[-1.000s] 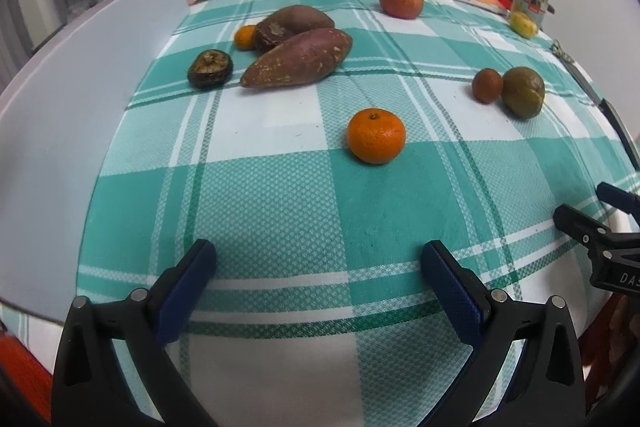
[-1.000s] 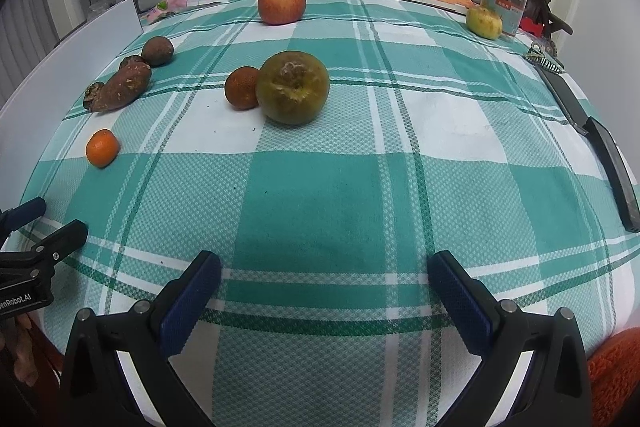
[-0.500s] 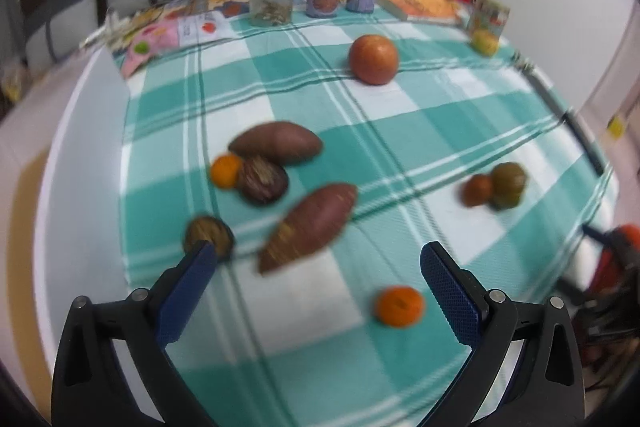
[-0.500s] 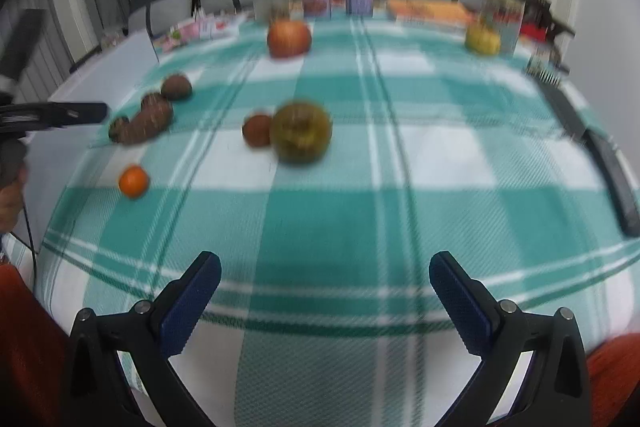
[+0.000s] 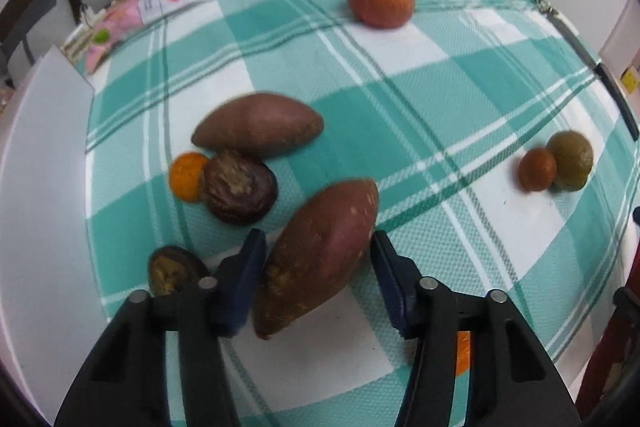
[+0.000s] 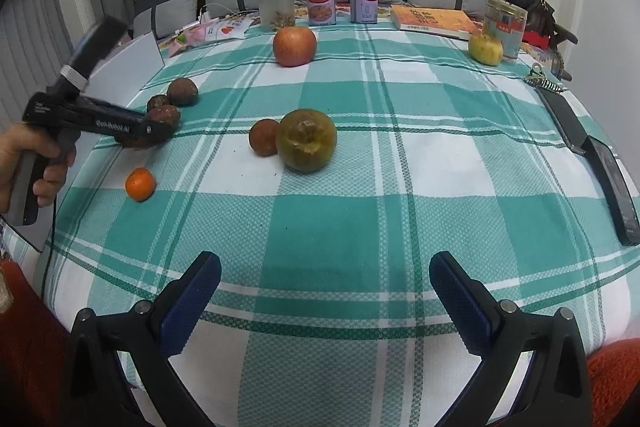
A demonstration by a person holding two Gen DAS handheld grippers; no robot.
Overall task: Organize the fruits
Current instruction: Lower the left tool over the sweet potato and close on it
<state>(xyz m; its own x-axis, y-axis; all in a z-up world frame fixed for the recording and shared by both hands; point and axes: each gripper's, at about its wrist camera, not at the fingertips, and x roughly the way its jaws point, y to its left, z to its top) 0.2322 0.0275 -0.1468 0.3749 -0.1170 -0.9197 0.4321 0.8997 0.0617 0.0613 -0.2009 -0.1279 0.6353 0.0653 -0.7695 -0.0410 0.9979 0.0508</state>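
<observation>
Nearest, the left gripper (image 5: 316, 259) straddles the closer sweet potato (image 5: 318, 253), jaws spread beside it, contact unclear. Beyond lie a second sweet potato (image 5: 258, 125) and apple (image 5: 380, 2). Right gripper (image 6: 325, 279) hovers agape over the tablecloth (image 6: 360, 211).

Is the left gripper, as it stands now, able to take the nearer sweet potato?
Probably yes. The left gripper already has its open jaws on either side of the nearer sweet potato, nothing between them. The dark round fruit lies close on the left but apart.
</observation>
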